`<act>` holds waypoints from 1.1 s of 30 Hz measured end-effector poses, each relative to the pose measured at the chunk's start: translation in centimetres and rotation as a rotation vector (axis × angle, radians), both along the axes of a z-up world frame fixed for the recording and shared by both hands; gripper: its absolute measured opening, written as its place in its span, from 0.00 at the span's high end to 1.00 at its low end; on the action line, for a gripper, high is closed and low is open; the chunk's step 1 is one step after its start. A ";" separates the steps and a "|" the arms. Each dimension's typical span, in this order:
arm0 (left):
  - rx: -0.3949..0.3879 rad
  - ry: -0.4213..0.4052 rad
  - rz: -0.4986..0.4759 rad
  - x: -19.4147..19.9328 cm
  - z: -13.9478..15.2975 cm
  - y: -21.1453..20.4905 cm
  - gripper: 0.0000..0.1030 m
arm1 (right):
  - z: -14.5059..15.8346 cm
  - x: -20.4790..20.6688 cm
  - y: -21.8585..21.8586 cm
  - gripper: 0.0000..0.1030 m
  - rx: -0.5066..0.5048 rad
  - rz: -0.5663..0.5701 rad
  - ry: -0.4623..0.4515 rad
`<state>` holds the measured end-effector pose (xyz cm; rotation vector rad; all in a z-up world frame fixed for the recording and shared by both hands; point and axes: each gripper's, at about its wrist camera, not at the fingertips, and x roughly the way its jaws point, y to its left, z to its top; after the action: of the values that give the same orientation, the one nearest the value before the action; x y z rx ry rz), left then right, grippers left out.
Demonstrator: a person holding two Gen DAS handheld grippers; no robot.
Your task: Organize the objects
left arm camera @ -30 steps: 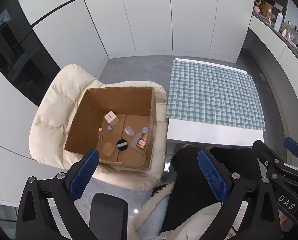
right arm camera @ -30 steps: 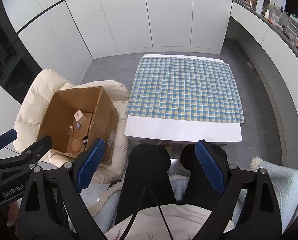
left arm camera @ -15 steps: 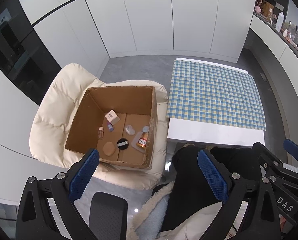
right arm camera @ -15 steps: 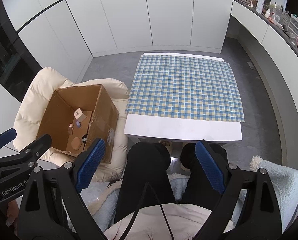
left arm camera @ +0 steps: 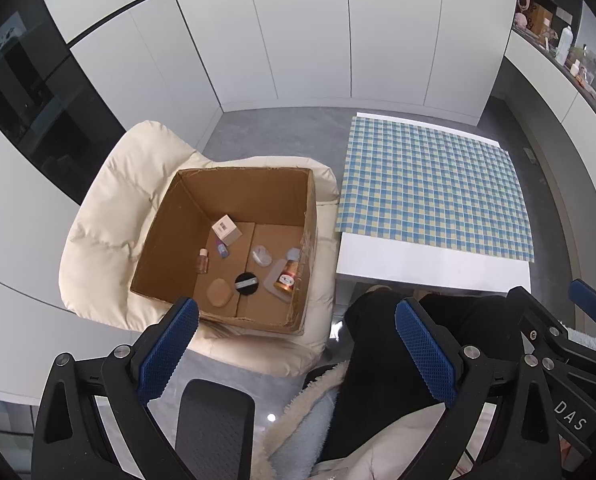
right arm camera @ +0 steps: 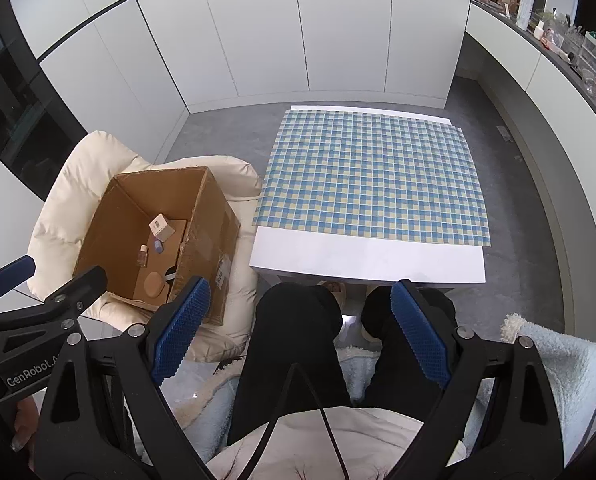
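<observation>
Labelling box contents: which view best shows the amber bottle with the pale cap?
Left wrist. The amber bottle with the pale cap lies fully visible against the brown cardboard box's right wall. In the right wrist view, the box's near wall hides it.

I see a home room: white floor-to-ceiling cupboards (right arm camera: pixel 337 32), cream padded armchair (left arm camera: pixel 110 216), checked tablecloth (right arm camera: pixel 373 180), cluttered shelf (right arm camera: pixel 557 36).

Cardboard box (right arm camera: pixel 202 236): near wall hides most of its contents in right wrist view. Small items on the counter (left arm camera: pixel 573 60) at 2 o'clock too small to identify. Label on small carton (left arm camera: pixel 226 229) unreadable. Person's torso cut off at 6 o'clock.
</observation>
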<state>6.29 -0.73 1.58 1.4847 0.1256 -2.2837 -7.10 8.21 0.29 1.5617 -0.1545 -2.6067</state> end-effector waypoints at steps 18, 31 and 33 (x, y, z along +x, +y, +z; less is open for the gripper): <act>0.013 -0.017 0.008 0.0 -1.0 -0.2 0.04 | -0.9 -0.2 0.0 0.09 -0.008 0.011 -0.025; 0.039 -0.033 0.005 0.0 -2.1 0.0 0.04 | -1.4 -0.2 0.2 0.09 -0.003 0.006 -0.037; 0.040 -0.034 0.006 0.0 -2.2 -0.1 0.04 | -1.4 -0.2 0.2 0.09 -0.006 0.011 -0.042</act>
<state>6.26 -0.81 -0.59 1.5398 0.1669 -2.2624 -7.30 8.37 -1.16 1.6113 -0.1561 -2.5635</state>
